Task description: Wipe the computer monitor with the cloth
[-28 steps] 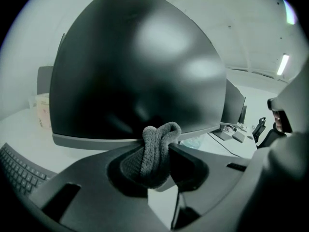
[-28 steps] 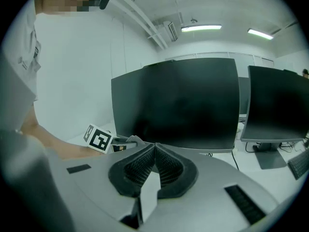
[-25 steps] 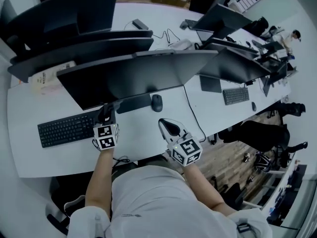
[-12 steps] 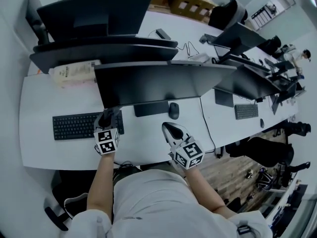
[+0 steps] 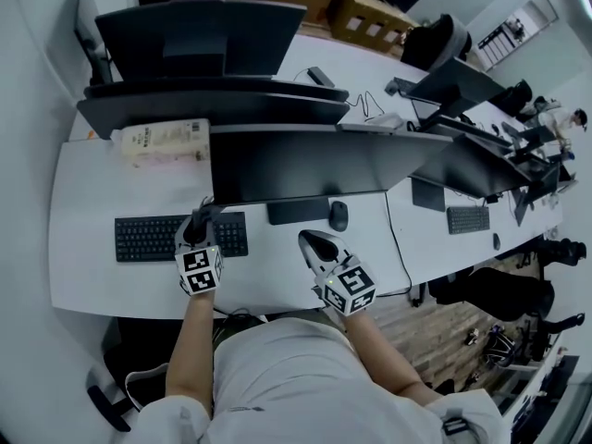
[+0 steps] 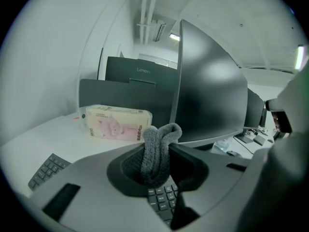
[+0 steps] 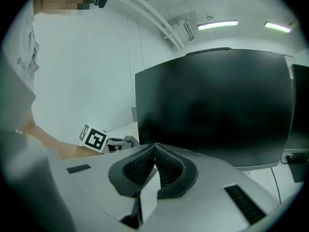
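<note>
The dark computer monitor (image 5: 305,163) stands on the white desk straight ahead, its screen (image 7: 217,100) filling the right gripper view. My left gripper (image 5: 198,222) is shut on a folded grey cloth (image 6: 157,151) and hovers over the right end of the black keyboard (image 5: 176,234), near the monitor's lower left corner. The cloth sticks up between its jaws. My right gripper (image 5: 316,245) is shut with nothing in it, low over the desk in front of the monitor's stand (image 5: 298,212).
A black mouse (image 5: 339,215) lies right of the stand. A pack of tissues (image 5: 162,141) sits at the back left of the desk (image 5: 92,276). More monitors (image 5: 194,35) stand behind and to the right, with a second keyboard (image 5: 468,219).
My head view has shifted so the desk and monitor sit further right and lower. Both grippers keep about the same places before the monitor, the left still holding the cloth.
</note>
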A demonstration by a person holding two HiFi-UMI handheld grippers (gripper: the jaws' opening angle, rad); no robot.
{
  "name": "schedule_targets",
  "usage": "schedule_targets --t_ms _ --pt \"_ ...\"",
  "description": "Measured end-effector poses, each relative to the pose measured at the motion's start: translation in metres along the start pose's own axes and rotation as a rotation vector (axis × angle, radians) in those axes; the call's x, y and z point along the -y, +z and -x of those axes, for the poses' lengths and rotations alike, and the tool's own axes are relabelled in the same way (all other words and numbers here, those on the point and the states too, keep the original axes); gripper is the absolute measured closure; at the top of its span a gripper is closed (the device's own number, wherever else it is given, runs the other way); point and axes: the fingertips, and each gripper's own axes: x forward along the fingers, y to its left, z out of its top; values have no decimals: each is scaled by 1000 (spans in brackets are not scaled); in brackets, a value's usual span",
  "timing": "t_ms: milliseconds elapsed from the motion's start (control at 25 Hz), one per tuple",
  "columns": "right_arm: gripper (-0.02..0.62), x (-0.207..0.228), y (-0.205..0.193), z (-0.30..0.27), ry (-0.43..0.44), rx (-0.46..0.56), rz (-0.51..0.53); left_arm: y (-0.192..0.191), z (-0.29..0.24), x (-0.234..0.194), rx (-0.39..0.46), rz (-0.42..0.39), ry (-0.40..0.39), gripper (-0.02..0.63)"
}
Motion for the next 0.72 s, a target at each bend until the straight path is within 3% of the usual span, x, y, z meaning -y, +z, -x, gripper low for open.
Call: schedule_targets --t_ms 440,720 --pt "586 -12 10 -4 0 46 0 43 16 2 97 -75 -1 509" --pt "586 -16 21 -3 -7 85 0 97 28 10 207 -119 -26 509"
